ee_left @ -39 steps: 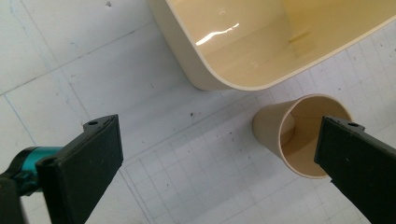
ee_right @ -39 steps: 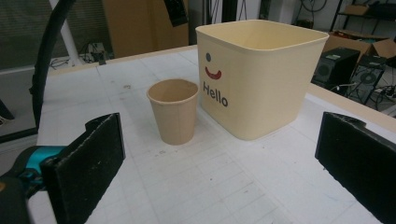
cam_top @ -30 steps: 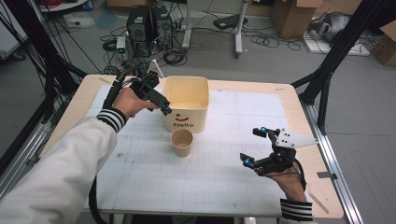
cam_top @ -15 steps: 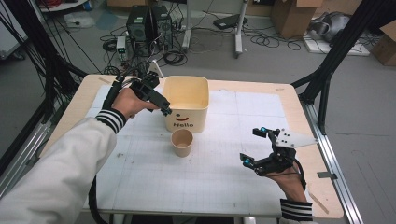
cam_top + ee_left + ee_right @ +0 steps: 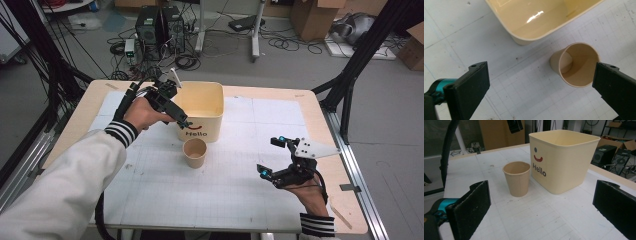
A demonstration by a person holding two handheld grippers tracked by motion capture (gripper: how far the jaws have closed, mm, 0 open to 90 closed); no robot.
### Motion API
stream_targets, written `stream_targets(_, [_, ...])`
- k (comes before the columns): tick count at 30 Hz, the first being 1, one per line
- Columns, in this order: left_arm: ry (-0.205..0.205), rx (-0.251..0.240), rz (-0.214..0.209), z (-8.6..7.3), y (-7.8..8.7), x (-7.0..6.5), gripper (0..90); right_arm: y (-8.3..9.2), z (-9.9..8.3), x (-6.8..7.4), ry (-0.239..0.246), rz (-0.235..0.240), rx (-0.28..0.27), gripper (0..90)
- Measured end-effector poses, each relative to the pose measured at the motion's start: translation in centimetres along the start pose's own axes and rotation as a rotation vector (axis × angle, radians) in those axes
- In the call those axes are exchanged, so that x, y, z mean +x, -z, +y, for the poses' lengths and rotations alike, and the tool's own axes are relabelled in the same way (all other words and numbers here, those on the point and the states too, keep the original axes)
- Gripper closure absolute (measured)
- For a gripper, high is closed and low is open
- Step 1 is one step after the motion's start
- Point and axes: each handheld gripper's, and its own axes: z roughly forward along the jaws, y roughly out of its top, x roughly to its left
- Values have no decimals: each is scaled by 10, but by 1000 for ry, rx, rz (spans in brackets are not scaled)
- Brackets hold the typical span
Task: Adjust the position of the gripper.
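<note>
Fingers of the left gripper [image 5: 170, 102] are spread wide and grasp nothing; they hang above the tabletop [image 5: 220, 200] beside the near-left corner of the cream bin [image 5: 202, 107]. Fingers of the right gripper [image 5: 272, 157] are likewise released and empty, held over the right half of the tabletop, well apart from the paper cup [image 5: 195, 152].

The paper cup stands upright and empty, just in front of the bin's "Hello" face. In the left gripper view the cup [image 5: 575, 63] sits close to the right-hand finger [image 5: 615, 88], below the bin's rounded corner [image 5: 524, 40]. In the right gripper view the cup [image 5: 517, 178] stands just beside the bin [image 5: 562, 160].
</note>
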Motion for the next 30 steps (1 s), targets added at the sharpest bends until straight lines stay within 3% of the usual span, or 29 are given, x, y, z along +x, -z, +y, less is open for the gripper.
stream_targets(11, [-84,19,-29,-2,-3,-22,17,0,0,1,-2,1,0,4])
stream_targets(20, [-143,8,-52,-3,-3,-29,17,0,1,1,2,1,-1,4])
stream_targets(30, [-263,19,-92,-3,-6,-37,17,0,1,1,5,2,-1,4])
